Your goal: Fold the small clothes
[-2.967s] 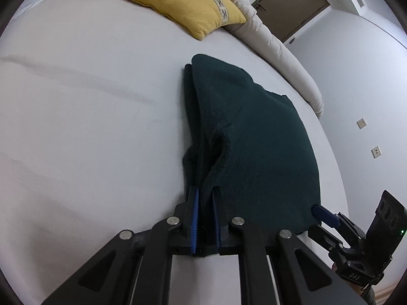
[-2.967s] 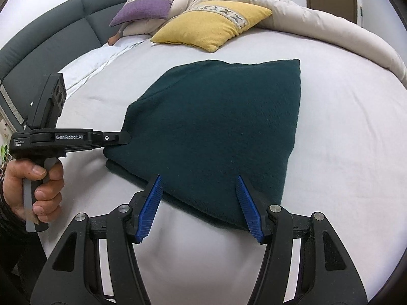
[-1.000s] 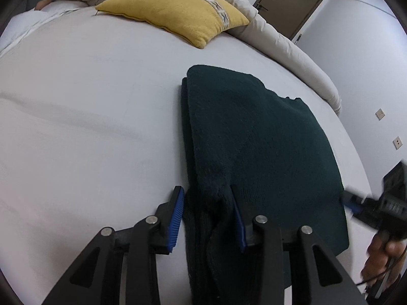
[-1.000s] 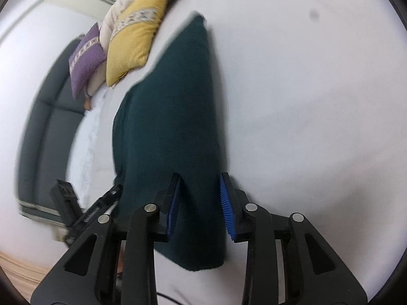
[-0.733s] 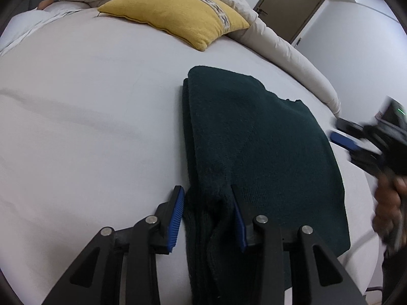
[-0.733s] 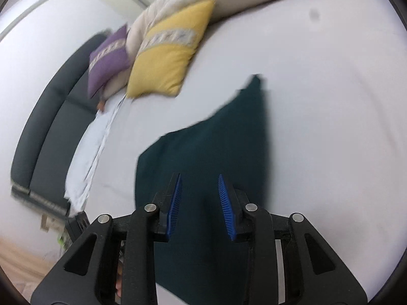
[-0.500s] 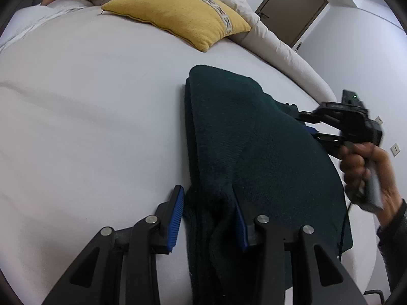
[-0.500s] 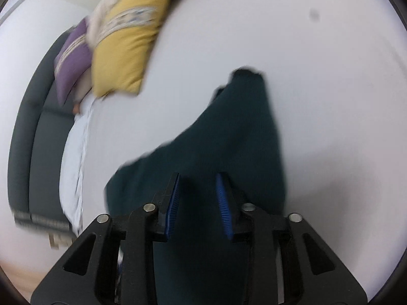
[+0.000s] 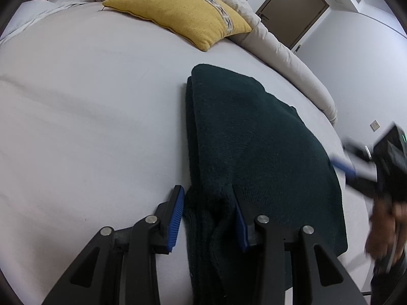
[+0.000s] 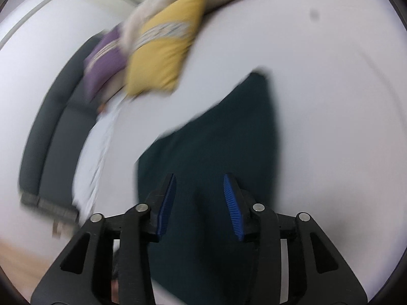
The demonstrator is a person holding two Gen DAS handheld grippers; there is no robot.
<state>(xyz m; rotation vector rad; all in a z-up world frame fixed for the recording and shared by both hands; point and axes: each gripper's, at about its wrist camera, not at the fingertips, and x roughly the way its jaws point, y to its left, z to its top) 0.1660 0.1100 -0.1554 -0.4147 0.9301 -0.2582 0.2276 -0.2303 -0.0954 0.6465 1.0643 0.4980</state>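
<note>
A dark green folded garment lies flat on the white bed sheet. My left gripper is open at the garment's near left corner. The thick folded edge lies between its blue pads, and the left pad stands just clear of the fabric. In the right wrist view, blurred by motion, my right gripper hovers above the garment. Its jaws are opening with nothing between them. In the left wrist view a hand carries that gripper beside the garment's right edge.
A yellow pillow and a rolled cream duvet lie at the far side of the bed. A purple pillow leans by the dark grey headboard. A brown door is in the back wall.
The right gripper swung over the garment's far right edge, then drew back to its right side, and its jaws widened. The left gripper and the garment have stayed put.
</note>
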